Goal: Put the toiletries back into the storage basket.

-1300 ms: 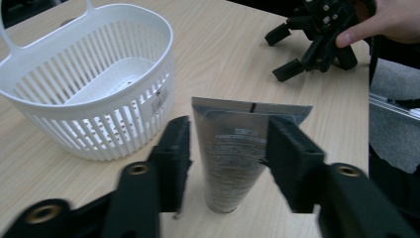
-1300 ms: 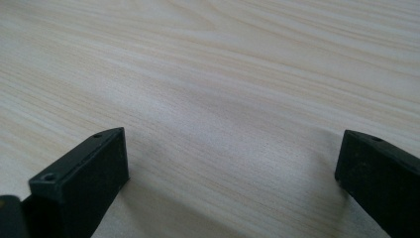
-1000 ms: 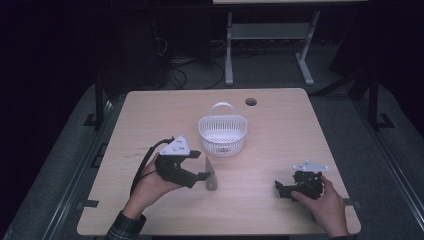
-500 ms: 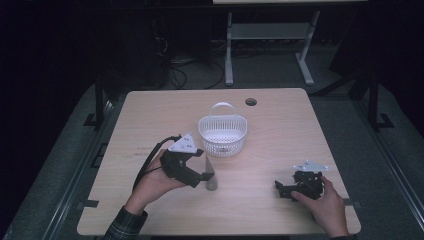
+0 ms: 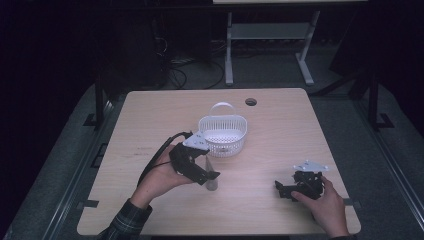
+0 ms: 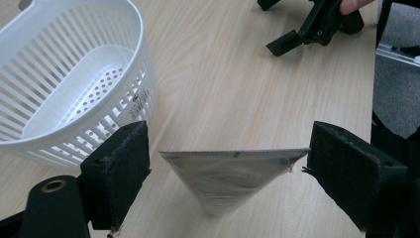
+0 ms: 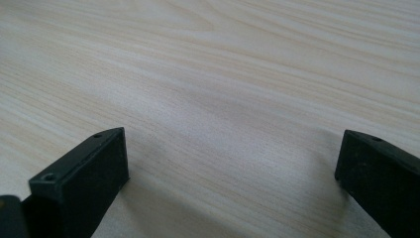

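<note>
1. The left hand-held gripper (image 5: 209,176) sits a little left of the desk's middle, nearer the near edge than the far one, held in the person's left hand (image 5: 159,179), whose plaid sleeve (image 5: 122,225) comes in from the near edge.
2. Its jaws stand wide, one on each side of a silvery pouch (image 6: 233,177). In the left gripper view the pouch's flat top seam spans most of the gap: its right corner is at or just touching the right pad, and its left corner is just short of the left pad.
3. The pouch stands upright on the desk (image 5: 280,130), broad at the top and narrowing to a point below, with faint print on its face too blurred to read. In the high view it shows as a small grey shape (image 5: 211,178) under the jaw tips.
4. Just beyond the left hand-held gripper, toward the far edge and near the desk's centre, stands a white slotted basket (image 5: 223,136) with its handle raised; its perforated floor looks bare in the left gripper view (image 6: 74,84).
5. A round cable hole (image 5: 251,102) lies in the desk close to the far edge, right of the basket.
6. The right hand-held gripper (image 5: 280,188) rests near the near right corner, well apart from the pouch, in the person's right hand (image 5: 327,205). Its jaws are spread wide with only bare wood grain between them.
</note>
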